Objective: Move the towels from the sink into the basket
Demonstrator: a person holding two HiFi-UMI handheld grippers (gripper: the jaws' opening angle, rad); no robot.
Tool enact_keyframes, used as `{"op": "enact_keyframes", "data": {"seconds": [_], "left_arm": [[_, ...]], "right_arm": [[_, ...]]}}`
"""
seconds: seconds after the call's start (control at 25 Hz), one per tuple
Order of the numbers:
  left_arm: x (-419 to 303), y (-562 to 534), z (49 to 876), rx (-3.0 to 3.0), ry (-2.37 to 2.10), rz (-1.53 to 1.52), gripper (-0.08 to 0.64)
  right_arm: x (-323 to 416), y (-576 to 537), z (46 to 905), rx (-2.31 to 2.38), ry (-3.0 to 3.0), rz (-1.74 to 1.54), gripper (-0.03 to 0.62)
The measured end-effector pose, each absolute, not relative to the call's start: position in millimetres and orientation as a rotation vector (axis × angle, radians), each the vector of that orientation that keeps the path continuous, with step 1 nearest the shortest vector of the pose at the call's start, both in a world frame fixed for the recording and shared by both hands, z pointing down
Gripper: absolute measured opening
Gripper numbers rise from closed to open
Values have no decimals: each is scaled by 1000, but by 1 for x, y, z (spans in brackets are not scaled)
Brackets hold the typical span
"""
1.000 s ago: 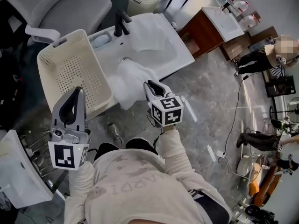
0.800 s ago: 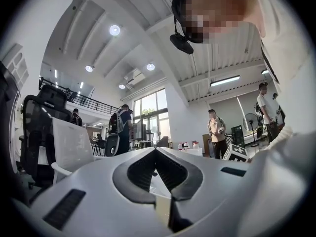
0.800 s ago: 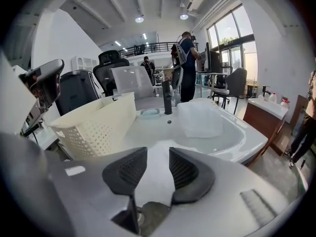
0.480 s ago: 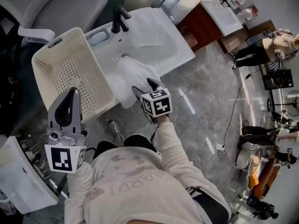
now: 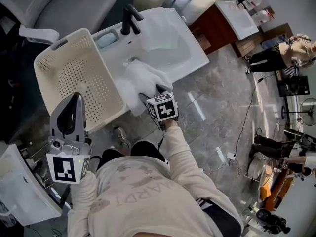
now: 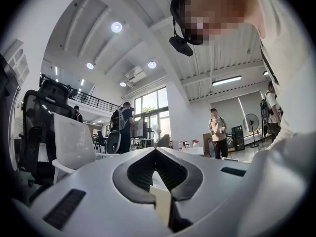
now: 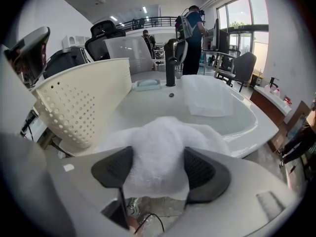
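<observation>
A fluffy white towel (image 5: pixel 140 80) hangs over the front edge of the white sink (image 5: pixel 197 58). My right gripper (image 5: pixel 152 94) points down at it. Its jaws have just been opening and now stand wide, with the towel (image 7: pixel 163 147) bulging between the pads. A second, flat folded towel (image 7: pixel 210 100) lies in the basin (image 5: pixel 160 36). The cream perforated basket (image 5: pixel 59 48) leans against the sink's left side and shows at the left of the right gripper view (image 7: pixel 84 102). My left gripper (image 5: pixel 76 100) hovers level in front of the basket, jaws together and holding nothing (image 6: pixel 155 152).
A black faucet (image 5: pixel 129 21) and a soap dish (image 5: pixel 106 39) stand at the sink's back. A grey chair (image 5: pixel 64 4) sits behind the basket and a wooden cabinet (image 5: pixel 217 31) to the right. People stand on the marble floor at far right.
My right gripper has sunk onto the towel at the sink's front edge, and its jaws have spread from nearly closed to wide around it. The left gripper has shifted slightly.
</observation>
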State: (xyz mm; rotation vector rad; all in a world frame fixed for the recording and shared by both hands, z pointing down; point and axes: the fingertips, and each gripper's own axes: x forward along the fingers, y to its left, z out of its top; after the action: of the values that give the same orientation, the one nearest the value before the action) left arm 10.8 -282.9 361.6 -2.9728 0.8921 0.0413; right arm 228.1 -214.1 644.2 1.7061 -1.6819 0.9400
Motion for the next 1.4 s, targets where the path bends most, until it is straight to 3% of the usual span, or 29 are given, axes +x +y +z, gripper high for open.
{"op": "enact_keyframes", "data": {"seconds": [0.2,0.36,0.84,1.4], "left_arm": [[9,-284,363,-2967,914,36,6],[7,-279,357,-2955,937,45,6],[5,-261,337,-2905,1009,71,6],[-11,-245,320,-2833,1124,81,6]], "right_arm": [[222,-220,643,1697,-1691,914,150],[224,-218,639,1760,-1742,932,95],[233,-213,521,2015,-2068,764,91],[222,-229,422,1999,-2299,447,94]]}}
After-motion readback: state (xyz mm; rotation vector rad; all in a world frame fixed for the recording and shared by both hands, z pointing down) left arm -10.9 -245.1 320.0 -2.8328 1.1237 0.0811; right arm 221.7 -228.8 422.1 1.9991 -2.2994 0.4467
